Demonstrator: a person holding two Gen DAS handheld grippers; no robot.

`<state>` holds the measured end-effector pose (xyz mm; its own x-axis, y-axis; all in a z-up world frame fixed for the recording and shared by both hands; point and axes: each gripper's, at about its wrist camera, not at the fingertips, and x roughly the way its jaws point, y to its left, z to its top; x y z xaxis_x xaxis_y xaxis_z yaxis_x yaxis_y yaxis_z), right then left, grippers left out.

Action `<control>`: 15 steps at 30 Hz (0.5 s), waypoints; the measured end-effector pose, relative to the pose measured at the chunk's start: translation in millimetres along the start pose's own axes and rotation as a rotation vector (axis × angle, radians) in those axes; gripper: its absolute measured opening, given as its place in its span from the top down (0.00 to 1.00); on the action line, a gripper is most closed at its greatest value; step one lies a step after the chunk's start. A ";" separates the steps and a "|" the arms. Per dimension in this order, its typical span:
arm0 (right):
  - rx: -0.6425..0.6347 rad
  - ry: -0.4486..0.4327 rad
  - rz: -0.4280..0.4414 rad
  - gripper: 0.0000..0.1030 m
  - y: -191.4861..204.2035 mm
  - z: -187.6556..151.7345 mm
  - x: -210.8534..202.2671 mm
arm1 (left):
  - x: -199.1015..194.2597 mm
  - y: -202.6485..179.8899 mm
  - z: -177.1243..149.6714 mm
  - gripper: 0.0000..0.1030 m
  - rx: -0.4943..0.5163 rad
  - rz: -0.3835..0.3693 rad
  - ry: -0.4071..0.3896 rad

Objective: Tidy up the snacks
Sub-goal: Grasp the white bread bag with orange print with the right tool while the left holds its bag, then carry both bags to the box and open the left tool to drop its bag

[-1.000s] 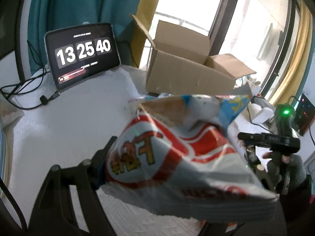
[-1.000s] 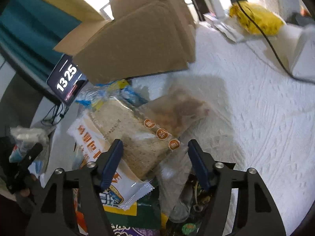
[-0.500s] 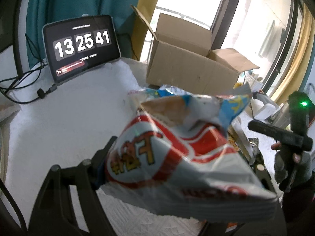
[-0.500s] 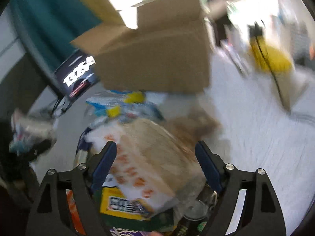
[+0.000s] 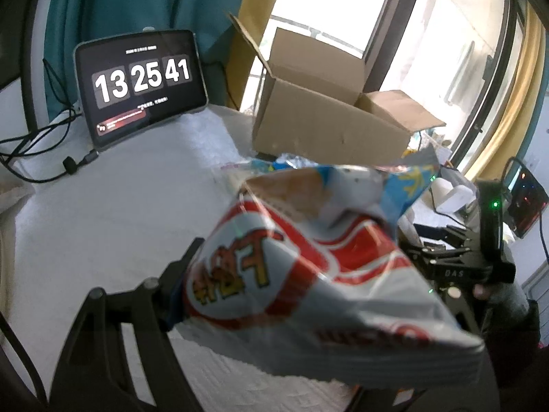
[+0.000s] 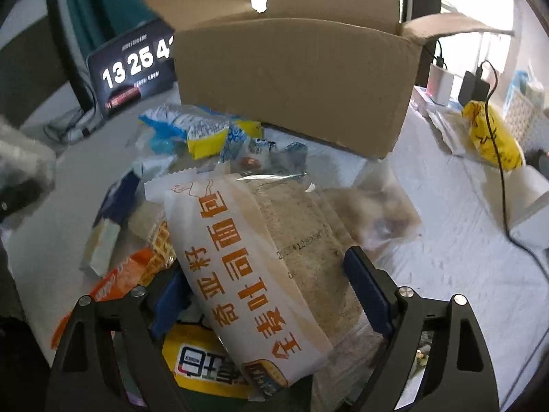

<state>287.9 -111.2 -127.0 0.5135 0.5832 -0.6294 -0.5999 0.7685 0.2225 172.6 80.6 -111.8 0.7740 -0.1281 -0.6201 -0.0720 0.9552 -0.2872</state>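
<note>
Snacks — the bread packet [image 6: 260,274] lies low in the frame with the right gripper [image 6: 271,295] now astride it, jaws narrowing, not clamped; the left gripper [image 5: 274,295] grips a chip bag [image 5: 308,274] aloft — boxing comes next.

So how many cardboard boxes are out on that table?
1. The open cardboard box stands at the back of the table, right of the clock tablet, behind the snack pile. Others may be hidden.
</note>
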 end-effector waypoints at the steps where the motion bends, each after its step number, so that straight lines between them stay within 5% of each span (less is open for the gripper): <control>1: -0.016 -0.013 0.006 0.40 3.0 0.8 -5.5 | -1.4 -0.6 0.9 0.23 0.001 -0.003 -0.004; 5: -0.043 -0.046 0.006 0.62 7.3 6.2 -20.4 | -6.2 -7.0 9.7 0.23 0.026 -0.015 -0.031; 15: 0.019 -0.219 0.042 0.75 -4.0 26.4 -85.9 | -15.1 -29.3 44.2 0.23 0.085 -0.037 -0.100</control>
<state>262.4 -157.4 -54.2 0.6106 0.6566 -0.4427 -0.6131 0.7458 0.2606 190.8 66.3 -61.7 0.8345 -0.1407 -0.5328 0.0081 0.9699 -0.2435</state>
